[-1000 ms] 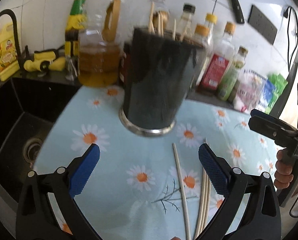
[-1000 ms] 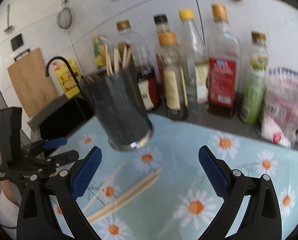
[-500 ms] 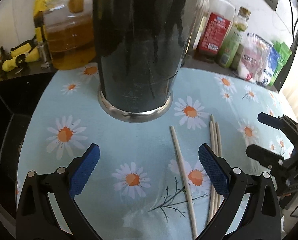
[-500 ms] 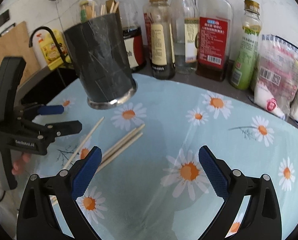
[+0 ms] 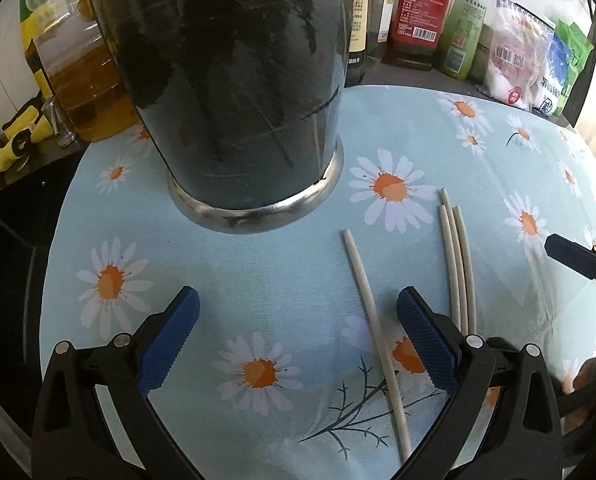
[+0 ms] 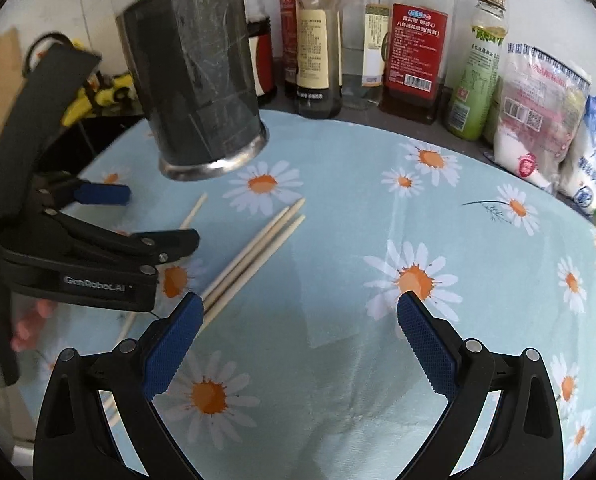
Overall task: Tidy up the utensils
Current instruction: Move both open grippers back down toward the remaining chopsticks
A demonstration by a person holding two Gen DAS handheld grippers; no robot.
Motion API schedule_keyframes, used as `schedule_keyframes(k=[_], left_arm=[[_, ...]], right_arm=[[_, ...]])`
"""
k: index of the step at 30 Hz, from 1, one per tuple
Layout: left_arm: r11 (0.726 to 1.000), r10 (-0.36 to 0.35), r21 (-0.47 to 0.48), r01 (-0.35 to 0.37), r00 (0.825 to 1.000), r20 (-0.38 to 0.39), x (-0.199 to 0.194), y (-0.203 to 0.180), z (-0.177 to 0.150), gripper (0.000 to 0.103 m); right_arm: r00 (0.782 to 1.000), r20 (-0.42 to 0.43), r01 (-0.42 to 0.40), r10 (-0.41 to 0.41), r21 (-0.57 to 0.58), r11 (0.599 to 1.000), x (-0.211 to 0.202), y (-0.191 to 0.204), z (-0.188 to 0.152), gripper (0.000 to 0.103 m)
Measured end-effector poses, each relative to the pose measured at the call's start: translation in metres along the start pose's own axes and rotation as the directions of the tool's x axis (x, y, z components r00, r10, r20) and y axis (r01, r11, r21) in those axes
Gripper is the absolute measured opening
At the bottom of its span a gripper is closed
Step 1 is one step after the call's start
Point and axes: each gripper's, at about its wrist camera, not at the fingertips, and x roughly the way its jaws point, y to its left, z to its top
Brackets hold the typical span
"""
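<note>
A dark cylindrical utensil holder [image 5: 238, 92] with a steel base stands on the daisy tablecloth [image 5: 258, 280]; it also shows in the right wrist view [image 6: 198, 88], with chopstick tips sticking out on top. A single pale chopstick [image 5: 371, 312] lies in front of it, and a bundle of three chopsticks [image 5: 457, 264] lies to its right; the bundle shows in the right wrist view [image 6: 254, 252]. My left gripper [image 5: 298, 340] is open and empty low over the cloth, the single chopstick lying between its fingers. My right gripper [image 6: 298, 340] is open and empty, right of the bundle.
Sauce and oil bottles [image 6: 411, 40] line the back of the counter, with plastic bags [image 6: 537, 108] at the right. A large oil jug [image 5: 82, 76] stands left of the holder. A dark sink [image 5: 6, 280] drops off left of the cloth.
Both grippers have moved forward and lower towards the cloth. The holder looms closer in the left view. The right gripper has come nearer the chopstick bundle. Both stay open.
</note>
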Motion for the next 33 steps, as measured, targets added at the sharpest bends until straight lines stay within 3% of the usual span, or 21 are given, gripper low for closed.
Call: schedule_keyframes(k=[12, 15, 19, 24, 33], left_arm=[[1.000, -0.013, 0.021, 0.014, 0.999, -0.042, 0.003, 0.003, 0.004, 0.098], [1.000, -0.004, 0.003, 0.004, 0.999, -0.043, 0.003, 0.003, 0.003, 0.097], [1.000, 0.004, -0.020, -0.005, 0.999, -0.038, -0.004, 0.007, -0.001, 0.083], [1.000, 0.005, -0.030, -0.006, 0.999, -0.049, -0.013, 0.019, -0.004, 0.066], [0.998, 0.005, -0.061, -0.010, 0.997, -0.074, -0.019, 0.023, -0.005, 0.037]], right_arm=[[0.990, -0.027, 0.138, -0.137, 0.025, 0.990, -0.002, 0.012, -0.004, 0.093], [0.986, -0.095, 0.144, -0.135, 0.093, 0.985, -0.001, 0.003, -0.003, 0.093], [0.984, -0.159, 0.117, -0.085, 0.207, 0.971, 0.003, -0.010, -0.005, 0.093], [0.990, -0.111, 0.107, -0.087, 0.186, 0.977, -0.001, 0.002, -0.005, 0.093], [0.982, -0.150, 0.142, -0.115, 0.181, 0.973, 0.004, 0.011, -0.001, 0.091]])
